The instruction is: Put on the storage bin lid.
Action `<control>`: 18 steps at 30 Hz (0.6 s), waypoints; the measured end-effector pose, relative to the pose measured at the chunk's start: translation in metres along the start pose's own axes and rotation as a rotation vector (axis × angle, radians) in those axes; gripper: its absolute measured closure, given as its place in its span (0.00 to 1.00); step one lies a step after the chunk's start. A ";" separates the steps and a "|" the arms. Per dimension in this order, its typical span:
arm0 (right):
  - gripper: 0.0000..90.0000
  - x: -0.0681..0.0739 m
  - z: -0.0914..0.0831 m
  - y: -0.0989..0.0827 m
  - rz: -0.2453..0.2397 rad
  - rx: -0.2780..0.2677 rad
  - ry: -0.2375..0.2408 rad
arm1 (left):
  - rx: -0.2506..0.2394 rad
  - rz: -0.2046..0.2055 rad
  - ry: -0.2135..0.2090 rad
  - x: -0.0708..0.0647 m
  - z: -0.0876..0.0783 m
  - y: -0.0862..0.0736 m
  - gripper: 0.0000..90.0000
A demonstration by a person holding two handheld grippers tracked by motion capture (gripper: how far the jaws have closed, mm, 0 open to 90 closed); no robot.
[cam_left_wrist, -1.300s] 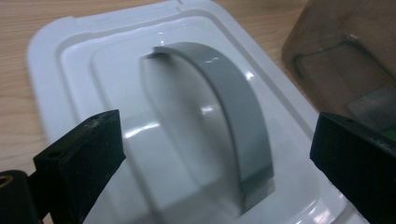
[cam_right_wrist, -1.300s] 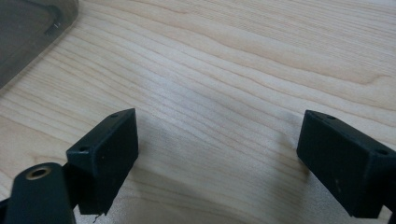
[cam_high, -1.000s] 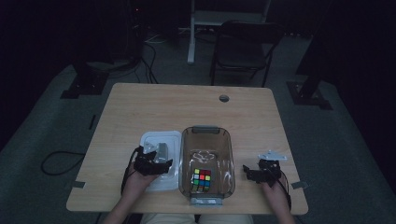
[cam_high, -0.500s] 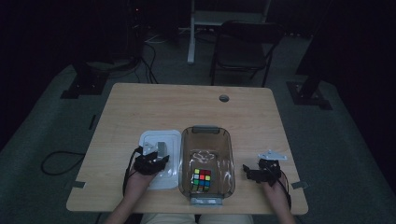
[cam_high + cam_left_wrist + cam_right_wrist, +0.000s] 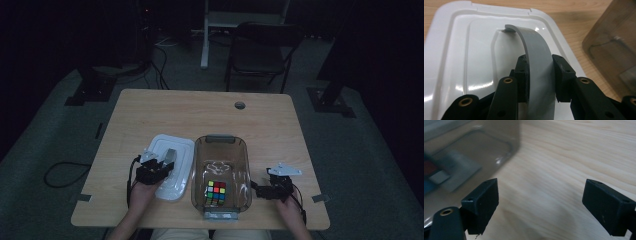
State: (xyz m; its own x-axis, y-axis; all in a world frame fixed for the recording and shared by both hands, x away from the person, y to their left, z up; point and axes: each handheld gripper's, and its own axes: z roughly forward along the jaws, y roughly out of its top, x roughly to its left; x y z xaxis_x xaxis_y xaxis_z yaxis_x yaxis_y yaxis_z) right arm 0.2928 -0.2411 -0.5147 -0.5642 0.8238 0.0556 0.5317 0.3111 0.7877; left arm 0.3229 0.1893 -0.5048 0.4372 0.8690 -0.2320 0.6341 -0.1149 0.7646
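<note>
- The white lid (image 5: 170,167) lies flat on the surface (image 5: 200,110), just left of the clear box (image 5: 222,175), with its long axis running near to far.
- The left tongs (image 5: 159,167) have just been closing, and their jaws now clamp the grey handle (image 5: 536,62) in the middle of the lid. In the left gripper view the handle arches up off the lid (image 5: 461,50) and runs away from the camera between the two pads.
- From this grip the box lies to the right, so I judge the coming move to be a lift and a carry rightward to cover it.
- The box holds a colour cube (image 5: 216,192) at its near end.
- The right tongs (image 5: 262,192) stand apart on nothing, just right of the box's near end, over bare wood.
</note>
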 end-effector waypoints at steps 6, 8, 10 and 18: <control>0.15 0.010 0.003 0.001 -0.045 0.013 0.068 | -0.009 0.001 -0.016 0.002 -0.011 0.002 0.78; 0.15 0.013 0.003 0.001 -0.061 0.011 0.085 | -0.013 -0.001 -0.016 0.003 -0.017 0.005 0.78; 0.15 0.017 0.005 0.001 -0.076 0.015 0.097 | -0.028 -0.009 -0.010 0.007 -0.025 0.009 0.78; 0.15 0.021 0.005 0.001 -0.087 0.014 0.089 | -0.063 -0.024 0.002 0.013 -0.051 0.022 0.78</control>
State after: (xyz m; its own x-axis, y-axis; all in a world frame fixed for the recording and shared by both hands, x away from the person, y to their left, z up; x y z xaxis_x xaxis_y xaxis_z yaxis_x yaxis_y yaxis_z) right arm 0.2848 -0.2214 -0.5154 -0.6624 0.7480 0.0419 0.4864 0.3869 0.7834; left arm 0.3099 0.2225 -0.4607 0.4213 0.8719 -0.2496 0.6026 -0.0634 0.7955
